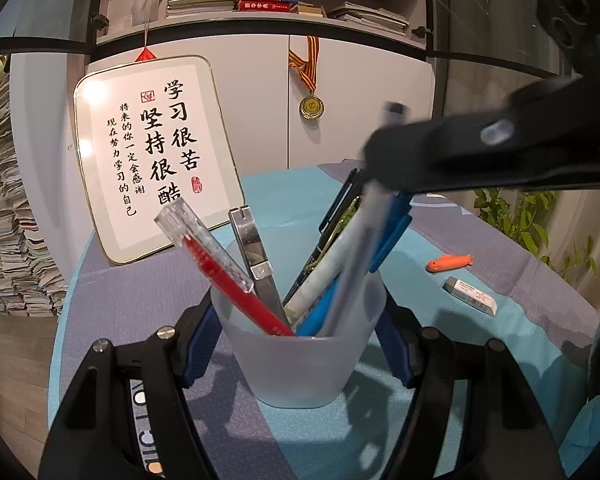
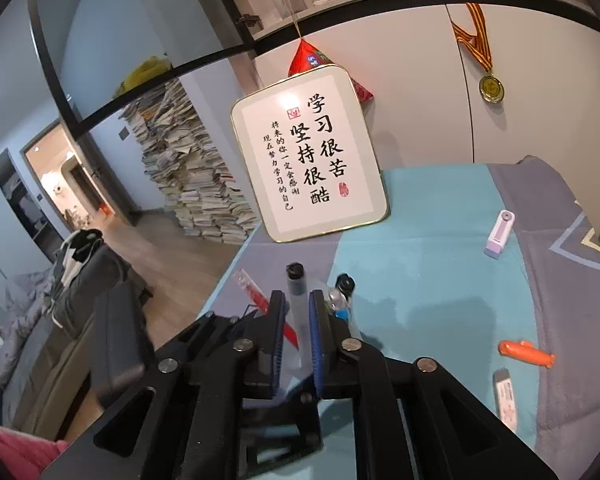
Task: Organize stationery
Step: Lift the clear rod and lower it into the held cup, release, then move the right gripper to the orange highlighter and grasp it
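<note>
My left gripper (image 1: pixel 298 316) is shut on a frosted plastic cup (image 1: pixel 300 364) that stands on the cloth. The cup holds a red pen (image 1: pixel 220 264), a metal clip tool (image 1: pixel 254 256) and several blue and black pens (image 1: pixel 342 220). My right gripper (image 2: pixel 298 300) is shut on a clear grey pen with a black cap (image 2: pixel 296 300); in the left wrist view this pen (image 1: pixel 354 264) reaches down into the cup, with the right gripper (image 1: pixel 374 160) gripping its upper part from the right.
An orange marker cap piece (image 1: pixel 450 263) and a white eraser (image 1: pixel 470 295) lie on the blue-grey cloth right of the cup. A lilac correction tape (image 2: pixel 499 234) lies farther back. A framed calligraphy board (image 1: pixel 152 156) leans against the cabinet.
</note>
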Demonstrator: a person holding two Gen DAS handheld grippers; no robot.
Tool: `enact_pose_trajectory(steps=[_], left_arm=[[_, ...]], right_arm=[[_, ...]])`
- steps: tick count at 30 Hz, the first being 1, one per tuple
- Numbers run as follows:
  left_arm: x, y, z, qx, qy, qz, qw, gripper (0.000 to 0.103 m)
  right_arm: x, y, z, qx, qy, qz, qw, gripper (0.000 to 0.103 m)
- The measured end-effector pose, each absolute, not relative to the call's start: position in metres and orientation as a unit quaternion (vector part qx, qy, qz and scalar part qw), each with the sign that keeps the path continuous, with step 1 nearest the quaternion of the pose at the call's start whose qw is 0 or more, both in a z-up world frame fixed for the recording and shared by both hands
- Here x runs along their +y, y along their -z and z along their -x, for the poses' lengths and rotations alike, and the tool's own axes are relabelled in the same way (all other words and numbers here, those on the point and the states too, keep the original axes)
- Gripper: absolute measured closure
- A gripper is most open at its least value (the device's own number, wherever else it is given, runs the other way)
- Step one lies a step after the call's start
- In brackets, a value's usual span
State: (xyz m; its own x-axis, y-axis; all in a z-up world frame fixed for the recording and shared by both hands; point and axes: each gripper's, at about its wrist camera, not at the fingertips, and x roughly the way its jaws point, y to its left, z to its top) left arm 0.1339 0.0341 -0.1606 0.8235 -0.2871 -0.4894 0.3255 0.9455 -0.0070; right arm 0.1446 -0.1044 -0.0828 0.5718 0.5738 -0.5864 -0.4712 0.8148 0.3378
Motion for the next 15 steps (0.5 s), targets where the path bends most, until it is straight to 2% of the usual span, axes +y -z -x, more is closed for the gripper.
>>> enact_pose_trajectory(steps=[1, 3, 9, 12, 15], left_arm=[[0.034, 0.161, -0.134, 0.251, 0.16, -0.038, 0.954, 0.034], [0.034, 0.161, -0.134, 0.251, 0.16, -0.039, 0.954, 0.034], [0.033, 0.16, -0.134, 0.252, 0.159, -0.039, 0.954, 0.034], [0.033, 0.161, -0.135, 0.255, 0.159, -0.04, 0.953, 0.034], [0.033, 0.161, -0.134, 0.255, 0.158, -0.041, 0.953, 0.034]], right_arm=[[-0.108, 0.081, -0.141, 0.352, -0.298, -0.074, 0.884, 0.079], [-0.121, 0.072, -0.131, 0.333, -0.298, -0.079, 0.891, 0.054], [-0.163, 0.059, -0.112, 0.29, -0.22, -0.05, 0.93, 0.052], [-0.186, 0.08, -0.123, 0.329, -0.119, -0.002, 0.937, 0.052], [-0.212, 0.111, -0.144, 0.387, -0.08, -0.006, 0.919, 0.052]])
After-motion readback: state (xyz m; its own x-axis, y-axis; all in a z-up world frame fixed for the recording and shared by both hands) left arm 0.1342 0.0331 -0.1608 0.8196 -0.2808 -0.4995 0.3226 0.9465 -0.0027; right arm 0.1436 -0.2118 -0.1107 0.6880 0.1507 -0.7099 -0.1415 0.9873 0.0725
